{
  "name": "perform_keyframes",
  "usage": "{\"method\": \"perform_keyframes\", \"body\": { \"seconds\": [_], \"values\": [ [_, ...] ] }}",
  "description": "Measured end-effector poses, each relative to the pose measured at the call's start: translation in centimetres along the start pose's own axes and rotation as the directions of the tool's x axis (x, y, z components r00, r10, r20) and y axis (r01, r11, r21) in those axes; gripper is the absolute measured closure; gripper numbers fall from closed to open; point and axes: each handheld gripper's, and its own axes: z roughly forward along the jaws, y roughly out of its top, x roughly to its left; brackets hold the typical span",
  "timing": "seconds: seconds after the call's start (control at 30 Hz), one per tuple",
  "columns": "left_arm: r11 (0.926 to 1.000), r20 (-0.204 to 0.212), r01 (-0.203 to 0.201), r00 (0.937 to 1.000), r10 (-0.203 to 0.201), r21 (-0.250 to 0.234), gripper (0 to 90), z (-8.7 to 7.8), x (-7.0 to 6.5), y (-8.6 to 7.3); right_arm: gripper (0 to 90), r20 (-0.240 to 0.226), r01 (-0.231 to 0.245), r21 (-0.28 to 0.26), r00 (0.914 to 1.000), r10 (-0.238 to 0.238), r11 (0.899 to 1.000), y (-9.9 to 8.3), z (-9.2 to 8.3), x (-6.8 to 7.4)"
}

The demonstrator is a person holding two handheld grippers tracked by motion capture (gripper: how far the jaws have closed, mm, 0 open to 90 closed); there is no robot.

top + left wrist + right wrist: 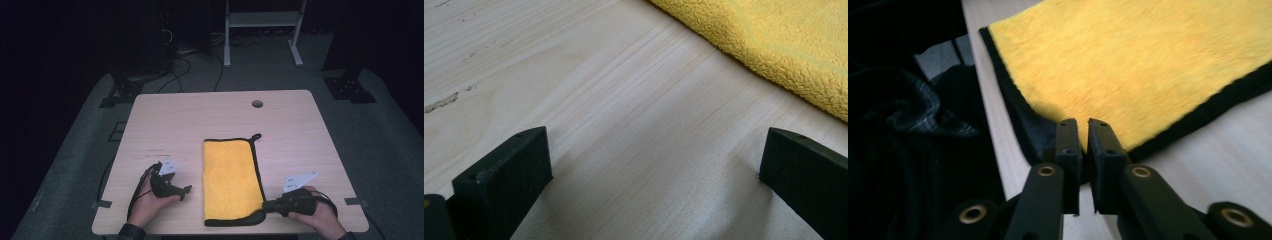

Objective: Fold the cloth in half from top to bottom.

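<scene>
A yellow towel [230, 180] with black edging lies folded lengthwise on the wooden table [200, 115], a small black loop at its far right corner. My right gripper [265, 206] is at the towel's near right corner. In the right gripper view that gripper [1083, 125] has its jaws pressed together on the towel's [1128, 65] black-edged corner. My left gripper [185, 192] rests low on the table just left of the towel. In its own view the left gripper [654, 145] is open over bare wood, with the towel [784, 45] ahead to the right.
A round cable hole [257, 103] sits near the table's far edge. The near table edge runs just below the towel and both hands. Beyond the table are a white metal stand [260, 20], cables and dark stand feet on grey carpet.
</scene>
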Motion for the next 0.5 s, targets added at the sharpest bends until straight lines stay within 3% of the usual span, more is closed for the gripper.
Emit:
{"method": "perform_keyframes", "body": {
  "seconds": [0.1, 0.2, 0.33, 0.4, 0.5],
  "values": [
    [1.0000, 0.000, 0.000, 1.0000, 0.000, 0.000, 0.0, 0.0, 0.0, 0.0, 76.2, -0.015, 0.014, -0.007, 0.9998, -0.014, 1.000, 0.2, 0.0, 0.2],
    [1.0000, 0.000, 0.000, 1.0000, 0.000, 0.000, 0.0, 0.0, 0.0, 0.0, 72.7, 0.005, 0.011, -0.028, 0.9999, -0.011, 1.000, 0.4, -0.2, -0.1],
    [1.0000, -0.001, 0.002, 1.0000, -0.002, -0.003, 0.0, 0.0, 0.0, 0.0, 66.7, 0.073, 0.009, -0.050, 0.9973, -0.005, 0.999, 0.8, -0.1, -1.2],
    [0.9999, -0.008, 0.009, 0.9999, -0.009, -0.005, 5.4, -0.2, 0.2, 0.2, 62.2, 0.105, 0.006, -0.066, 0.9944, 0.001, 0.998, 1.3, -0.1, -1.8],
    [0.9990, 0.030, 0.041, 0.9987, -0.041, -0.018, 12.9, -0.2, 0.6, 0.7, 55.7, 0.159, 0.016, -0.093, 0.9872, -0.001, 0.996, 2.2, -0.1, -2.8]
  ]
}}
